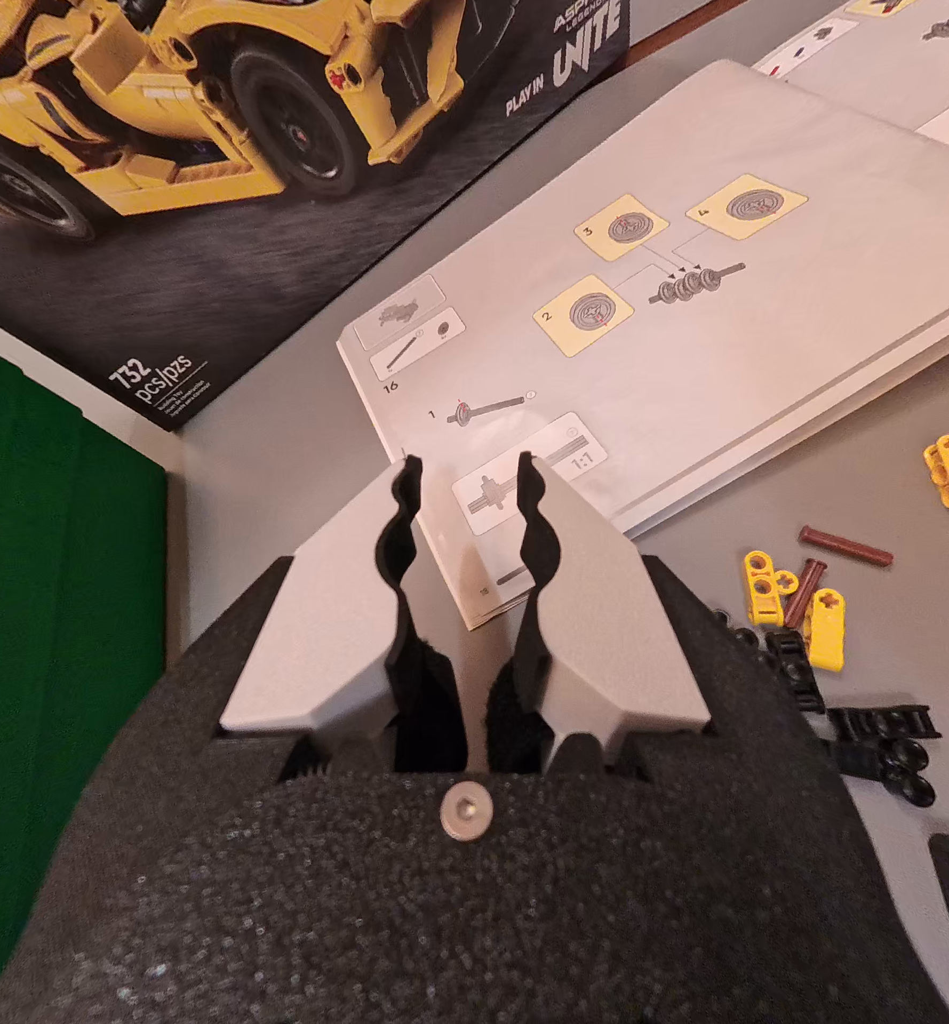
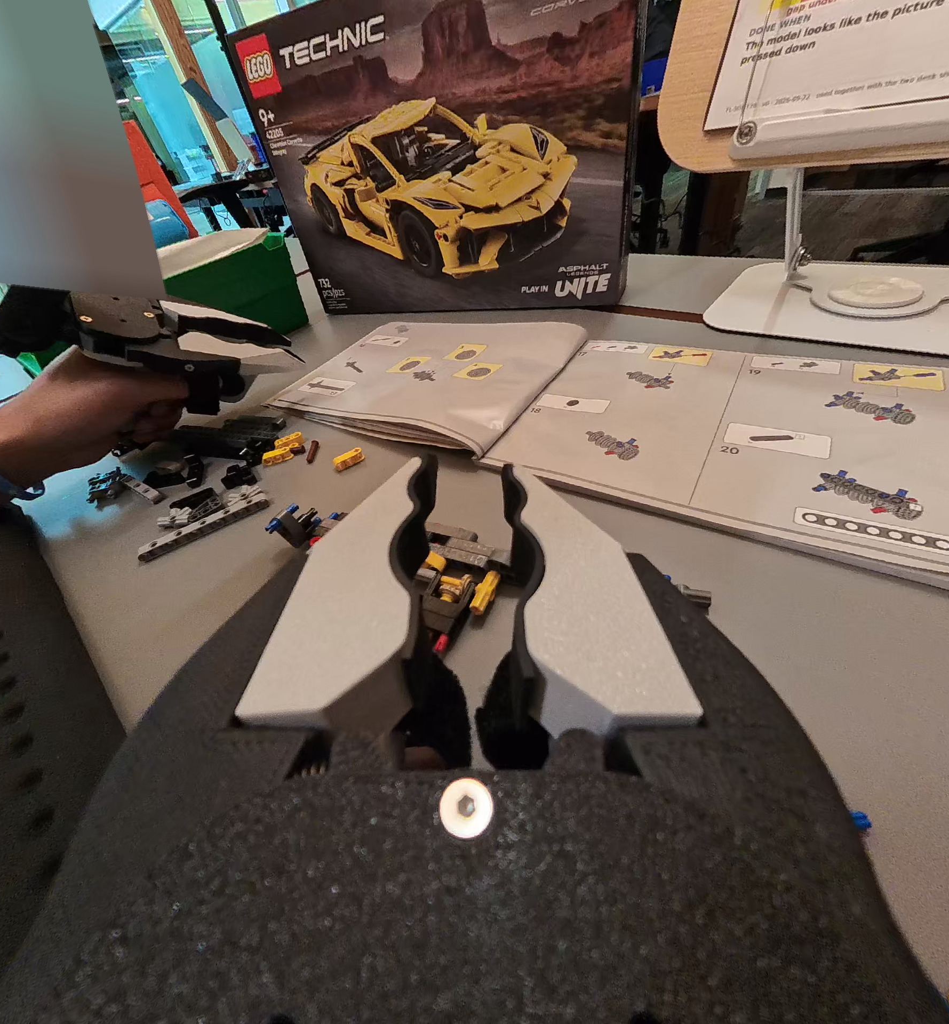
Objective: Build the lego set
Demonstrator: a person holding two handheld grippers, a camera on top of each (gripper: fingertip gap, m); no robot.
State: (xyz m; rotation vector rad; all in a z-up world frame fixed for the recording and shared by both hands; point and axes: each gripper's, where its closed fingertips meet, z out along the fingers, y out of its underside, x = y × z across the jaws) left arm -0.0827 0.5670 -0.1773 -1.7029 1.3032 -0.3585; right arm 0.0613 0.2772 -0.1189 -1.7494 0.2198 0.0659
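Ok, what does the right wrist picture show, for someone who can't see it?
The right gripper hangs open and empty above a small half-built lego piece on a grey table. Behind lie an open instruction booklet, loose lego pieces and the set's box.

There are two tongs (image 1: 469, 460) (image 2: 469, 468), one box (image 2: 461, 166), one open book (image 2: 627, 421) and one green bin (image 2: 239, 282). Three yellow bits (image 2: 289, 441) (image 2: 277, 457) (image 2: 348, 459) lie in the pile on the bench (image 2: 793, 692), with one brown pin (image 2: 312, 451).
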